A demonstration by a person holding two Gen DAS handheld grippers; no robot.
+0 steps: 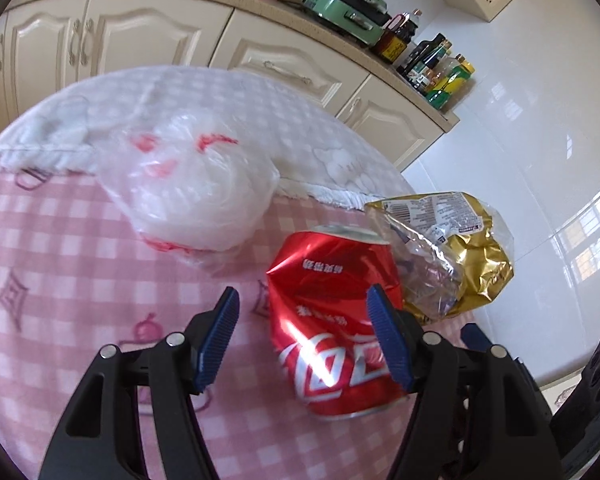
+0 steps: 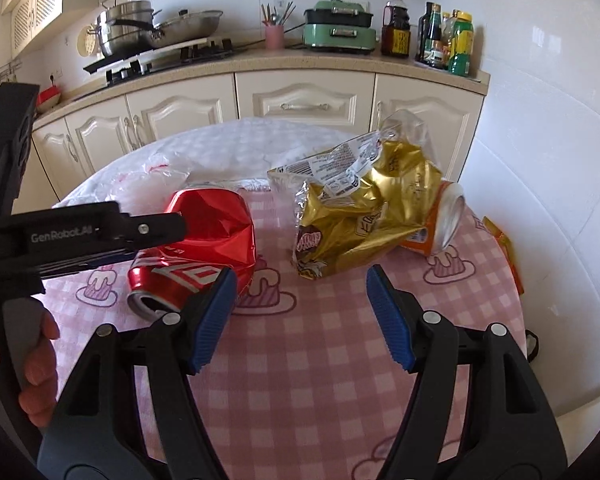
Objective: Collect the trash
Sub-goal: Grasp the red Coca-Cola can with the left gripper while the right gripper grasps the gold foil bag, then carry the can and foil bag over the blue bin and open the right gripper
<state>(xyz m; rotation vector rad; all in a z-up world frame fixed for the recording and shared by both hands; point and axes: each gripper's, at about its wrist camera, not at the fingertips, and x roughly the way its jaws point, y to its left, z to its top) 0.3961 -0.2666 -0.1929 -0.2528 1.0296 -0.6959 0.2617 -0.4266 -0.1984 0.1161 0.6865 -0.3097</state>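
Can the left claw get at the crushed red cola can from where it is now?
Probably yes. The left claw is open, and the crushed red can lies on its side partly between the fingers, nearer the right one. Nothing sits between them; the gold snack bag lies just behind the can.

Your left wrist camera sits low and close over the bench, tilted, facing the kitchen cabinets, with the red can filling the near view. Your right wrist camera sits further back and more level, facing the same cabinets across the bench. Both views share the red can, the gold wrapper, the green cooker and the bottles.
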